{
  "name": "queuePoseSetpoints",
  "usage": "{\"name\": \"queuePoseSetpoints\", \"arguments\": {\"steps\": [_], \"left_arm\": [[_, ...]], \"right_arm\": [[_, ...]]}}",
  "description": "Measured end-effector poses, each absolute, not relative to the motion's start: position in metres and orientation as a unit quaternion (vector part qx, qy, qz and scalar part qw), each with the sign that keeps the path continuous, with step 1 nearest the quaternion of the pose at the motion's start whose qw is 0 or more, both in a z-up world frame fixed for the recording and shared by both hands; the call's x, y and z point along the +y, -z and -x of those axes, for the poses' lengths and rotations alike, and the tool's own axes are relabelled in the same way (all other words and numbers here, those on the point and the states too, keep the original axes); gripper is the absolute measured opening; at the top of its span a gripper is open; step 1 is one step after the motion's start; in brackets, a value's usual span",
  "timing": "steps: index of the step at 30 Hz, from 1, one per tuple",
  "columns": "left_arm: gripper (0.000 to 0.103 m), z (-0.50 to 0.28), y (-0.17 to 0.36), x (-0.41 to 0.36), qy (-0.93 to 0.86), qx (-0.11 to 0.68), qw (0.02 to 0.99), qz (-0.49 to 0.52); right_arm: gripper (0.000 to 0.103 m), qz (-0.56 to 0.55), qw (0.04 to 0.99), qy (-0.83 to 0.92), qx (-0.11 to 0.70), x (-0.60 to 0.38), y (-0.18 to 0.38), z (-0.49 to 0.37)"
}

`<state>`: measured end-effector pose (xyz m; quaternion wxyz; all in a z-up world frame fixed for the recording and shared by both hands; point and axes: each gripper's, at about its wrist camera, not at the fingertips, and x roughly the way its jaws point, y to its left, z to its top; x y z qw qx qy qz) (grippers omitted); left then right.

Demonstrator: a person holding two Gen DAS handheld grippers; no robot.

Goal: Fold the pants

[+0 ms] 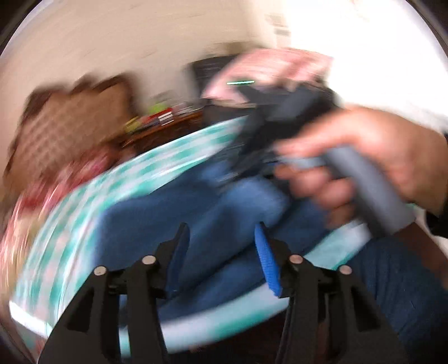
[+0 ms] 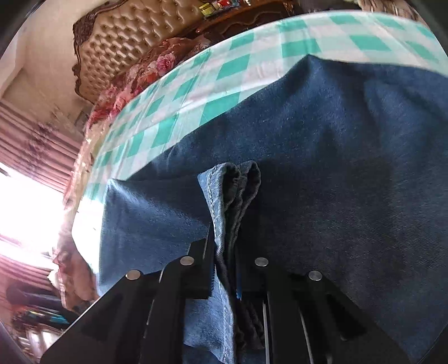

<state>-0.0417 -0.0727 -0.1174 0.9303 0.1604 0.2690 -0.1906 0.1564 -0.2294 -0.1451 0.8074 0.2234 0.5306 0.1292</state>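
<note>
The pants are dark blue jeans (image 2: 336,156) lying on a table with a green and white checked cloth (image 2: 224,72). My right gripper (image 2: 225,232) is shut on a bunched edge of the jeans (image 2: 235,184), which stands up between its fingers. In the blurred left wrist view the jeans (image 1: 179,218) lie on the same cloth (image 1: 84,212). My left gripper (image 1: 221,232) is open and empty just above them. The right gripper (image 1: 246,145), held in a hand (image 1: 364,156), shows at the upper right above the jeans.
A tufted beige headboard (image 2: 128,36) and floral bedding (image 2: 140,75) lie beyond the table. A dark wooden shelf with small items (image 2: 238,11) stands at the back. A bright window with pink curtains (image 2: 28,196) is at the left. The person's leg (image 1: 397,285) is at the lower right.
</note>
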Motion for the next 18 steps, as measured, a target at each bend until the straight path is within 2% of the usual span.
{"name": "queuePoseSetpoints", "arguments": {"steps": [1,3,4,8,13,16,18], "left_arm": [[0.050,0.042,0.118,-0.051,0.166,0.281,0.935,-0.139],[0.047,0.040,0.119,-0.004,0.113,0.303,0.942,-0.092],[0.036,0.039,0.117,0.019,0.087,0.305,0.946,-0.068],[0.015,0.012,0.106,0.068,0.073,0.306,0.949,0.001],[0.013,-0.074,0.091,0.070,0.141,0.329,0.934,-0.008],[0.013,-0.132,0.109,0.049,0.228,0.386,0.894,-0.014],[0.012,-0.158,0.129,0.036,0.240,0.417,0.876,-0.034]], "right_arm": [[0.011,-0.220,0.809,-0.124,0.531,-0.230,0.144,-0.156],[0.020,-0.222,0.812,-0.112,0.529,-0.233,0.139,-0.157],[0.021,-0.219,0.818,-0.106,0.521,-0.234,0.133,-0.155],[0.021,-0.171,0.861,-0.087,0.472,-0.225,0.099,-0.153],[0.021,-0.076,0.885,-0.094,0.449,-0.189,0.090,-0.164],[0.021,-0.026,0.875,-0.082,0.476,-0.174,0.111,-0.175],[0.013,-0.020,0.861,-0.057,0.505,-0.179,0.131,-0.184]]}}
